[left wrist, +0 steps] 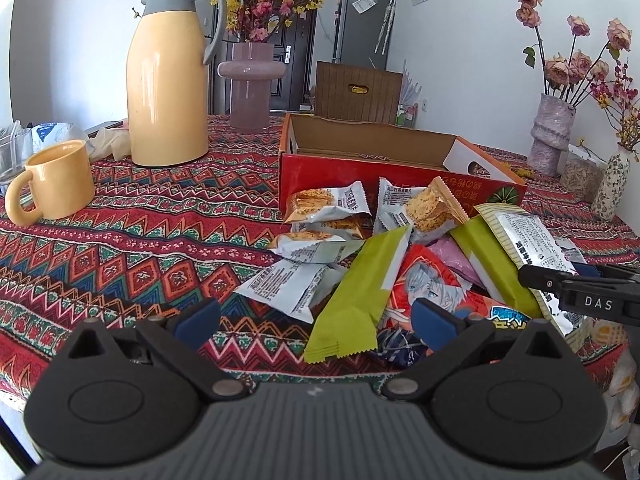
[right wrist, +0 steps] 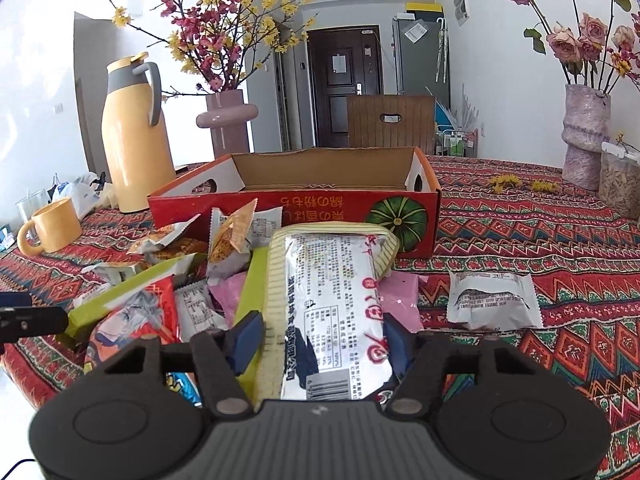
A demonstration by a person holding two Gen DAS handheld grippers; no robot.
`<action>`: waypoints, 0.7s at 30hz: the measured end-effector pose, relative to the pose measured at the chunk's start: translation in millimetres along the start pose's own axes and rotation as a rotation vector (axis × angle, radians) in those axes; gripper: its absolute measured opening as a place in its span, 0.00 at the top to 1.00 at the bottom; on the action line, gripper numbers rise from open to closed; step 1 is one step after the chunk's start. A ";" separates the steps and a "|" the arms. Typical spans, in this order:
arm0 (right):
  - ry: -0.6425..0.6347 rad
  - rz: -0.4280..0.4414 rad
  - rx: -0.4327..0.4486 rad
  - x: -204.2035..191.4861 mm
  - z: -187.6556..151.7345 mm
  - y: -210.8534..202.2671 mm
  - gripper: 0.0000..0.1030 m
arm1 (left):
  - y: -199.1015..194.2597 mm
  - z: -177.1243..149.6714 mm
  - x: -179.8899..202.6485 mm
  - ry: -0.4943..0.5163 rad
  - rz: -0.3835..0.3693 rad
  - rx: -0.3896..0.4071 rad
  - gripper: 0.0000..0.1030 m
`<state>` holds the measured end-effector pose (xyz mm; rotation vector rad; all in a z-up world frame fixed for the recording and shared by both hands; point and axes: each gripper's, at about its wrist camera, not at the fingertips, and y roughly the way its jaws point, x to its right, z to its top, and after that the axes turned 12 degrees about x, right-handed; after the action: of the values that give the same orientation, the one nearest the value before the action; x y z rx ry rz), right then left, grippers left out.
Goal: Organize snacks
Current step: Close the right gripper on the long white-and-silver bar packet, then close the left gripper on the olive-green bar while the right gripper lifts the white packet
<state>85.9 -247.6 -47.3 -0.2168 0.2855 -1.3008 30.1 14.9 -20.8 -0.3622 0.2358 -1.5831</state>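
A pile of snack packets [left wrist: 360, 248] lies on the patterned tablecloth before an open red cardboard box [left wrist: 384, 168], which looks empty inside [right wrist: 320, 172]. My left gripper [left wrist: 316, 314] is open and empty, low over the near edge of the pile, with a green packet [left wrist: 360, 292] between its fingers. My right gripper [right wrist: 324, 338] is shut on a long silver-and-cream packet [right wrist: 332, 292] with red print. That packet is tilted up over the pile. The right gripper also shows at the right edge of the left wrist view [left wrist: 576, 284].
A yellow thermos jug [left wrist: 168, 76] and yellow mug [left wrist: 56, 184] stand at the left. A mauve vase [left wrist: 250, 84] is behind the box. More vases [right wrist: 584, 136] and a clear jar [right wrist: 620, 184] stand at the right. One silver packet [right wrist: 492, 300] lies apart, right of the pile.
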 end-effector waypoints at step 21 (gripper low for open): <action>0.019 -0.011 0.100 -0.7 9.9 -34.0 0.71 | -10.2 3.2 -0.1 -0.003 0.006 0.000 0.00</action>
<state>57.9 -255.6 -27.1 -0.1210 0.2348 -1.3255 21.8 15.7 -14.1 -0.3642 0.2345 -1.5761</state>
